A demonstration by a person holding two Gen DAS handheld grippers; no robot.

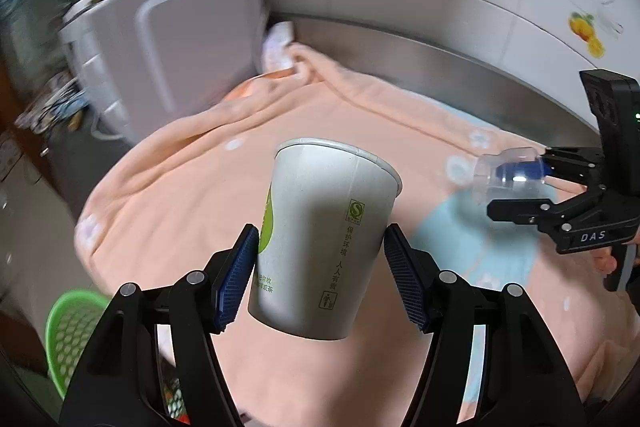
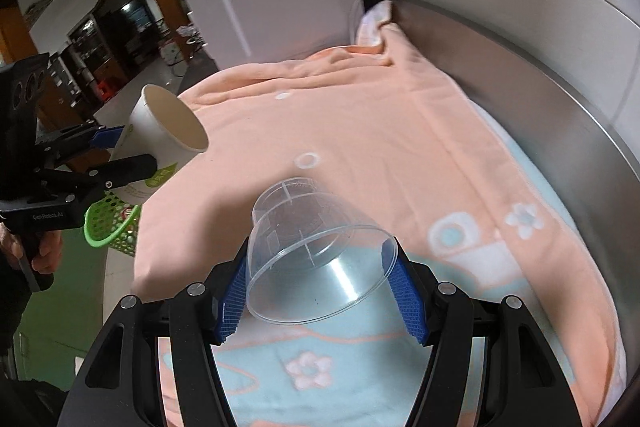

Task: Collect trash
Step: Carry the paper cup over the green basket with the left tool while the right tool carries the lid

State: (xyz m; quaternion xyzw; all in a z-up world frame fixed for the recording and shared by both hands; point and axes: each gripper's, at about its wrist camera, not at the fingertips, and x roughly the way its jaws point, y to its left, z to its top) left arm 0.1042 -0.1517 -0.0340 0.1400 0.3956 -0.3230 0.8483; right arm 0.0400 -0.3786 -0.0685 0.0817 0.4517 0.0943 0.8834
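My left gripper (image 1: 320, 275) is shut on a white paper cup (image 1: 324, 243) with green print and holds it above the peach blanket (image 1: 224, 195). It also shows in the right wrist view (image 2: 160, 143), at the left, mouth facing right. My right gripper (image 2: 320, 291) is shut on a clear plastic cup (image 2: 316, 255), tilted with its mouth toward the camera, above the blanket (image 2: 380, 131). In the left wrist view the right gripper (image 1: 516, 187) is at the far right with the clear cup (image 1: 504, 175) in it.
A green mesh basket (image 1: 72, 331) stands on the floor at the lower left, also in the right wrist view (image 2: 110, 227) below the paper cup. A white appliance (image 1: 168, 39) stands at the blanket's far end. A steel rim (image 2: 560, 99) and tiled wall run along the right.
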